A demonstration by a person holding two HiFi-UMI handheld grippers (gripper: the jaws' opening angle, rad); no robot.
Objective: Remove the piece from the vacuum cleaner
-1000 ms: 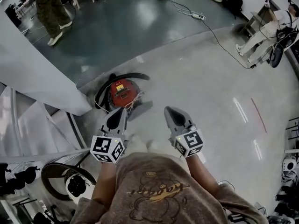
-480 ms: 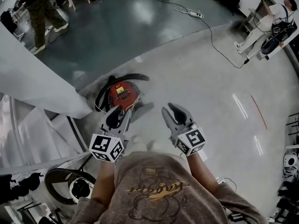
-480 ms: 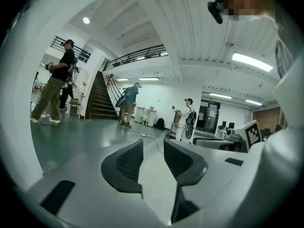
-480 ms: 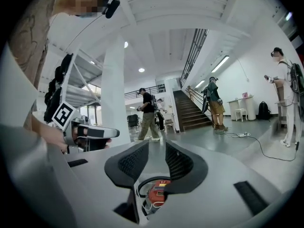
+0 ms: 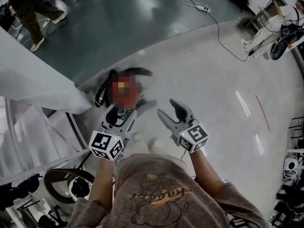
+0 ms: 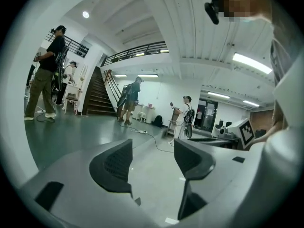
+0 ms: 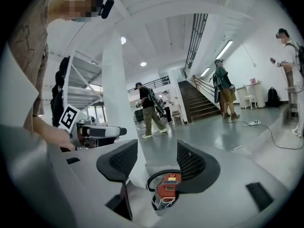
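Observation:
The red vacuum cleaner stands on the floor by a white pillar, with its black hose curled round it and a mosaic patch over part of it. My left gripper hovers just short of it, jaws opening, with nothing between them. My right gripper hangs to the right of the cleaner, jaws opening and also empty. In the right gripper view the vacuum cleaner shows low between the pads, some way off. The left gripper faces the open hall.
A white pillar and slanted panels crowd the left side. A round black-and-white device lies at lower left. A cable with a power strip runs across the floor at the back. People stand near a staircase; a desk is at far right.
Both grippers' jaws have spread from shut to wide apart. The hands stayed just in front of the vacuum cleaner. A person at the back left has walked further left.

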